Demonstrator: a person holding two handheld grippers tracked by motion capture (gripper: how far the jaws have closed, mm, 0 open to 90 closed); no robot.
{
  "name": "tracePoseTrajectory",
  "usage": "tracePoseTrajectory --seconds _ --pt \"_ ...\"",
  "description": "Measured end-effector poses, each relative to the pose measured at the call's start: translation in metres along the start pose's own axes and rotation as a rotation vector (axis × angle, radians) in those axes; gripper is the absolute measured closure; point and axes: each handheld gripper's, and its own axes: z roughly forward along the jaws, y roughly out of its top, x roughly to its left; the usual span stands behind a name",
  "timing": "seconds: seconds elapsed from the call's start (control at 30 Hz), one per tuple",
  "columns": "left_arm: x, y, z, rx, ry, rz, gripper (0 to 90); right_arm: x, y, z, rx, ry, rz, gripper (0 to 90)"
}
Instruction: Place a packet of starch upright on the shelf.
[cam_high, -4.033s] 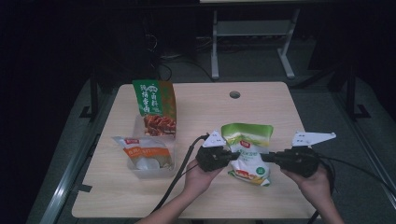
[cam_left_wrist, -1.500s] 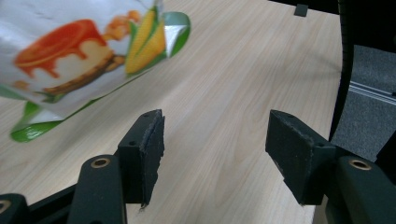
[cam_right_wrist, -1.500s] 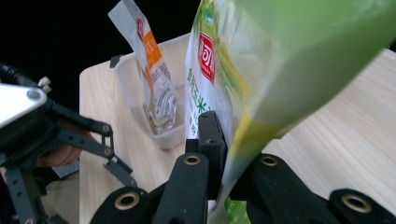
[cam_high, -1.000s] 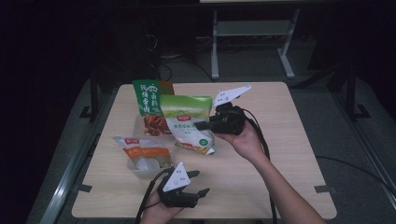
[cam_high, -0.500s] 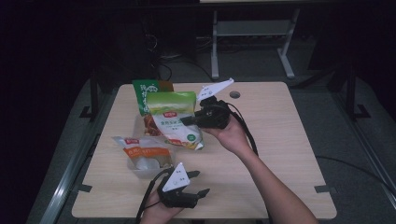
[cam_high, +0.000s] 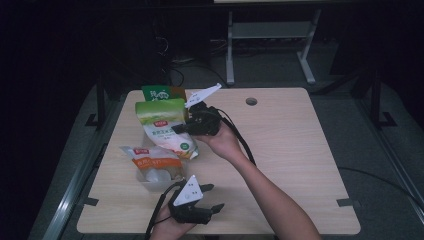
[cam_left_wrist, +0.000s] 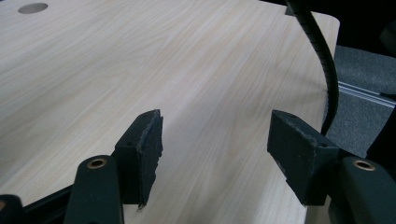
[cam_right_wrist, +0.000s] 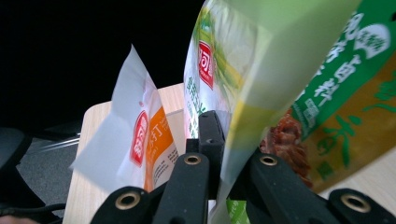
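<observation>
My right arm stretches far and to the left across the table (cam_high: 300, 150), and my right gripper (cam_high: 192, 125) has its jaws clamped on the edge of the green-topped pouch (cam_high: 165, 127), holding it upright just in front of the green and orange bag (cam_high: 162, 93). The orange-labelled packet (cam_high: 150, 159) lies just near of the pouch. My left gripper (cam_high: 212, 197) rests low at the near edge, its jaws spread wide over bare wood, gripping nothing.

My right gripper (cam_high: 186, 126) pinches the light-green plastic pouch (cam_high: 162, 125) before the dark-green standing bag (cam_high: 161, 93). The orange-and-white packet (cam_high: 150, 159) lies nearer me, on the wooden table (cam_high: 300, 150).
</observation>
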Motion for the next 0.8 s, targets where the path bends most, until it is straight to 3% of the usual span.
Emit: tracePoseTrajectory --seconds 0.47,0.8 --pt "0.001 -0.003 0.000 0.003 -0.012 0.005 34.2 -0.010 -0.008 0.044 -0.001 0.049 0.024 88.1" --pt "0.001 -0.003 -0.002 -0.001 -0.013 0.003 33.7 -0.013 -0.024 0.065 -0.011 0.049 0.040 88.1"
